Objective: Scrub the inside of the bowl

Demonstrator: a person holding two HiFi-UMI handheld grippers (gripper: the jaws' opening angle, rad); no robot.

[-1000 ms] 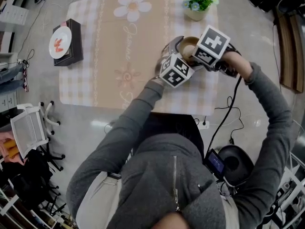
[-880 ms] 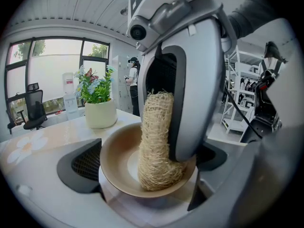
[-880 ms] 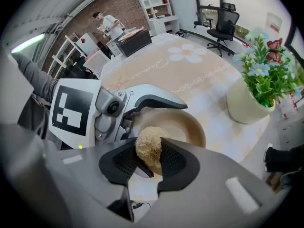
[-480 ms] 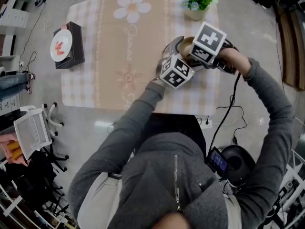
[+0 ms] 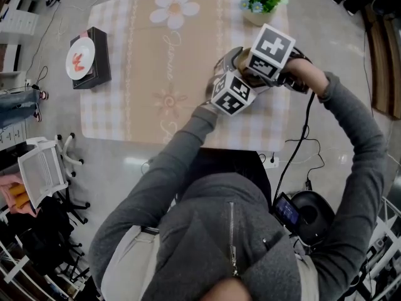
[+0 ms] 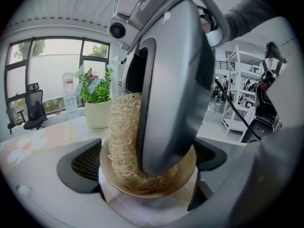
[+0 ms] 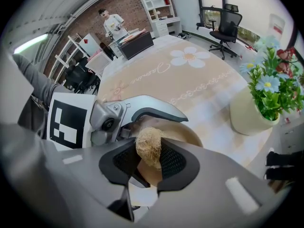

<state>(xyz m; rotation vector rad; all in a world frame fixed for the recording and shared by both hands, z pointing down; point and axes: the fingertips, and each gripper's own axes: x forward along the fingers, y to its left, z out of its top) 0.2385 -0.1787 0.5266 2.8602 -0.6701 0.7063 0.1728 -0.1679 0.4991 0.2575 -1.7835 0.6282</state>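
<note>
Right gripper (image 7: 150, 161) has its jaws drawn narrow on a straw-coloured fibre scrubber (image 7: 148, 146), pushing it down into a tan round bowl (image 7: 183, 129). In the left gripper view the wad lies against the bowl's inner wall and floor. Left gripper (image 6: 145, 167) stands wide, its two black-padded jaws clamped on opposite sides of the bowl's rim. In the head view the pair work at the 2 o'clock part of a beige checked tablecloth (image 5: 144, 99) printed with daisies. A line of cursive script runs along the cloth, too small to read. Each gripper's cube bears only black-and-white square markers, no words. A cream flowerpot with blue and white flowers (image 5: 258, 5) stands at 12 o'clock from the bowl, near it but apart. At the cloth's 10 o'clock edge, a white plate with red bits (image 5: 79, 58) rests on a black box (image 5: 99, 74).
</note>
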